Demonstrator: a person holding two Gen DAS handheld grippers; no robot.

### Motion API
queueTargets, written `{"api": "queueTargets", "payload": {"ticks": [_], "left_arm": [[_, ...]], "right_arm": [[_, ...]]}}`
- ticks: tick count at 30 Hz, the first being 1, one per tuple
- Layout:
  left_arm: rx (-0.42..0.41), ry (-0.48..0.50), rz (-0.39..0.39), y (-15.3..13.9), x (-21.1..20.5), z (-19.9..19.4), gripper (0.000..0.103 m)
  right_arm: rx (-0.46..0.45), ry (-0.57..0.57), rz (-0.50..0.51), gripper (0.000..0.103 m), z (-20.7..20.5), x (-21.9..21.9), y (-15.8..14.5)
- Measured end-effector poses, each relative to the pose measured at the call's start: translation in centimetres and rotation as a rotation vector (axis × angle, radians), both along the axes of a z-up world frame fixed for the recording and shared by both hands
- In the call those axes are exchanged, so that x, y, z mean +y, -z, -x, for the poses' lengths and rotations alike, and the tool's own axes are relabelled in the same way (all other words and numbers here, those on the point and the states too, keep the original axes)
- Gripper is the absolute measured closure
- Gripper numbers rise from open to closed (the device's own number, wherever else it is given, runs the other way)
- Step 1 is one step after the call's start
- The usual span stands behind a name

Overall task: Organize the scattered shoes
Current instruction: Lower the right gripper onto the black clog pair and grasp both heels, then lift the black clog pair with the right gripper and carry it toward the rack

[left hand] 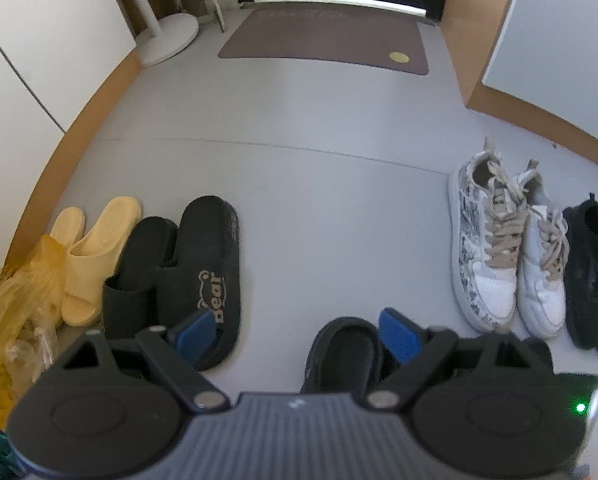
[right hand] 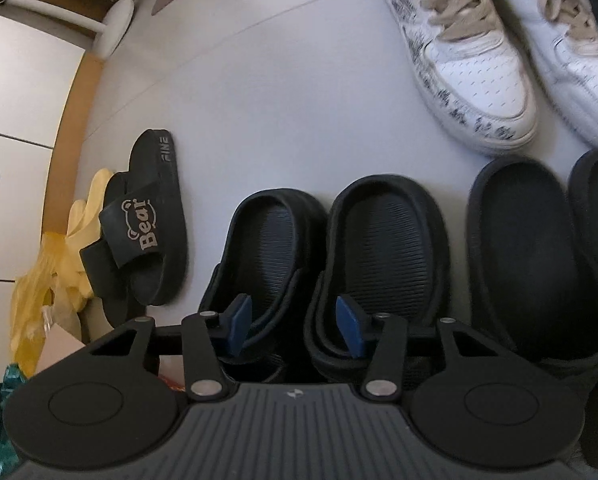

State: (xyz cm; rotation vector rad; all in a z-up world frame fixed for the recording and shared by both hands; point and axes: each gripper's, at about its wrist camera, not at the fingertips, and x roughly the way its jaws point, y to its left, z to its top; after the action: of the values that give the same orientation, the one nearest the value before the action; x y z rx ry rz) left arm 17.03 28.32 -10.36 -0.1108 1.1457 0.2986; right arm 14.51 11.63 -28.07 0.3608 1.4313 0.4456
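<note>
We held the left gripper above the grey floor, its blue-padded fingers spread wide with nothing between them. Just beyond its right finger sat one black clog, partly hidden by the gripper body. To the left, against the wall, lay a pair of yellow slides touching a pair of black slides, the nearer strap printed "Bear". A yellow plastic bag bunched beside the yellow pair. On the right stood two white patterned sneakers side by side with beige laces, and just right of them a black sneaker. Far off, a brown doormat lay before the door, with a round white stand base to its left.

Our right gripper was low over two black clogs standing side by side. Its fingers were partly closed, one blue pad inside the left clog and the other inside the right clog, so that the two adjoining inner walls stood between them; we could not tell whether the pads pressed on those walls. Another pair of black slippers lay just to the right, near the toes of the white sneakers
</note>
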Motion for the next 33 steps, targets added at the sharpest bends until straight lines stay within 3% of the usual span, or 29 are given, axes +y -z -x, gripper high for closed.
{"api": "queueTargets", "payload": {"ticks": [5,10,16,18,20,23,26,33], "left_arm": [[-0.023,0.021,0.016,-0.1,-0.5,-0.2,0.012],[-0.025,-0.018,0.029,0.1,0.0,-0.3,0.012],[0.063,-0.052,-0.020,1.9,1.3,0.0,0.012],[0.105,-0.085,-0.007,2.8,2.2,0.3,0.012],[0.133,-0.086,-0.002,3.3,2.4,0.4,0.012],[0.176,-0.076,0.026,4.2,2.4,0.5,0.012],[0.194,-0.071,0.043,4.4,2.0,0.5,0.013],[0.150,-0.057,0.015,2.9,0.8,0.7,0.013]], "right_arm": [[-0.009,-0.012,0.071,0.050,0.3,2.0,0.7],[-0.008,-0.024,0.141,0.050,0.3,3.4,1.3],[0.027,-0.028,0.202,0.049,0.0,4.4,2.5],[0.025,-0.039,0.223,0.054,-0.1,4.8,2.8],[0.022,-0.049,0.253,0.069,-0.1,5.2,2.9],[0.011,-0.055,0.296,0.076,0.0,5.3,2.7],[0.009,-0.044,0.273,0.077,0.3,4.3,2.4],[-0.031,0.028,0.197,0.077,1.1,1.4,0.3]]}}
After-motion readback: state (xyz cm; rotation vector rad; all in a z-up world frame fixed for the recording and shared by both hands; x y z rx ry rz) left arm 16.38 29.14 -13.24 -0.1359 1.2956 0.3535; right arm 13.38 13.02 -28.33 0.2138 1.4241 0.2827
